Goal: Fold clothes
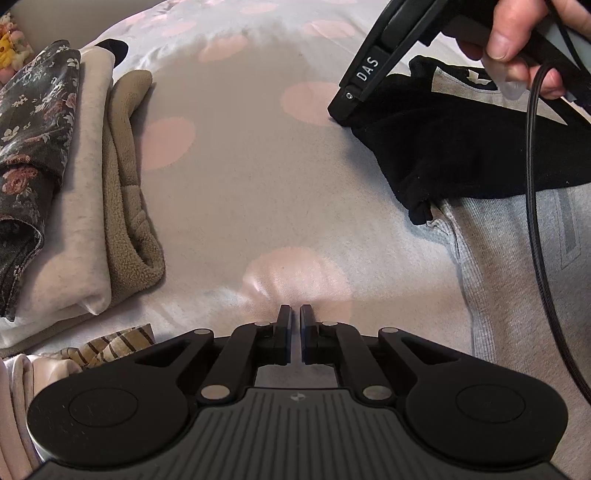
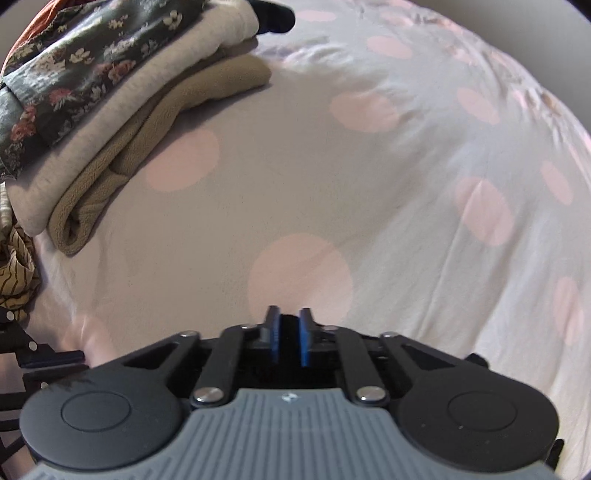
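Clothes sit in two places on the polka-dot bedsheet (image 1: 240, 177): a folded stack (image 1: 74, 192) at the left, floral piece on top, cream and tan fleece beneath, and a black-and-grey garment (image 1: 461, 147) at the right. Left gripper (image 1: 295, 314) is pressed together above the sheet, holding nothing. Right gripper (image 2: 289, 317) pinches dark cloth between its blue pads, meeting the black garment's edge.

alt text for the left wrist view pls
The left tool, shut, presses into a pink-spotted bedsheet. At upper right, the right tool in a hand meets a black and grey garment; folded clothes are stacked at left.
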Motion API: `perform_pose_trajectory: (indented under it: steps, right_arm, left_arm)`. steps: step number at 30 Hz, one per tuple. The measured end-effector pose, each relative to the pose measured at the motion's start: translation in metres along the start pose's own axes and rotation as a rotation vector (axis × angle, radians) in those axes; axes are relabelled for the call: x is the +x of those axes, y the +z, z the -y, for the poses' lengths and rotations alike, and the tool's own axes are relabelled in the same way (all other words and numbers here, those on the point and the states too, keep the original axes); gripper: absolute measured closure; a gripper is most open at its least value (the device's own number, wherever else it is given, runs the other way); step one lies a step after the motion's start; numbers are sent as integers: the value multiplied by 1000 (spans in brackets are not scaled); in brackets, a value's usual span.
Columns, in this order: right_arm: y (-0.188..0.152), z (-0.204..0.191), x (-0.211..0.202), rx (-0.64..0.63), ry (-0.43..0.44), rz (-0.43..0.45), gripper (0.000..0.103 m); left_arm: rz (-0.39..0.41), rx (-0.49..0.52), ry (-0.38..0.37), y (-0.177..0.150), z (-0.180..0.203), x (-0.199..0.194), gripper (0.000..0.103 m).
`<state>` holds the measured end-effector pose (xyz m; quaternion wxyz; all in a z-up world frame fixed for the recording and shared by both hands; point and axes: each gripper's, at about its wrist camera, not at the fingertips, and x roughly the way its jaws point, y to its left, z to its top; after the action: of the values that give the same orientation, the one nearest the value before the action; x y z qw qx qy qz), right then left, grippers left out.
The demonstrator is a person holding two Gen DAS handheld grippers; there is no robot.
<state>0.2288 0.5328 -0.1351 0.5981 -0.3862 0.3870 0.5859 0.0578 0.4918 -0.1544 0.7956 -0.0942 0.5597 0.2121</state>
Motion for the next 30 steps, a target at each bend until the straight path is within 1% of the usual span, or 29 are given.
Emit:
perform_pose_trajectory:
  steps: [1, 6, 10, 15, 17, 18, 20, 23, 27, 30]
  right_arm:
    - [1, -1, 0, 0, -6, 6, 100]
    - [14, 3, -5, 50, -77, 66, 100]
    - [19, 5, -8, 78, -86, 82, 100]
    - [22, 6, -28, 98, -75, 133, 82]
    - [15, 8, -41, 86, -87, 143, 82]
    - [8, 12, -50, 84, -97, 144, 82]
    - [-8, 23, -67, 90, -121, 144, 80]
    - [-46, 51, -93, 128, -181, 127, 79]
    - [-116, 103, -128, 246, -277, 86, 79]
    - [-175, 141, -153, 347, -351, 58, 78]
  left_arm:
    - [0, 1, -1, 0, -1, 0, 100]
    - [4, -1, -7, -1, -1, 0, 100]
    - [8, -13, -19, -2, -3, 0, 100]
    - [12, -16, -16, 0, -3, 0, 100]
    - [22, -19, -15, 1, -3, -3, 99]
    - [27, -21, -14, 2, -3, -5, 98]
    - [41, -30, -17, 3, -2, -8, 88]
    - [69, -44, -27, 7, 1, -12, 87]
    - [134, -60, -54, 14, 7, -21, 87]
    - [181, -80, -93, 17, 13, -23, 85]
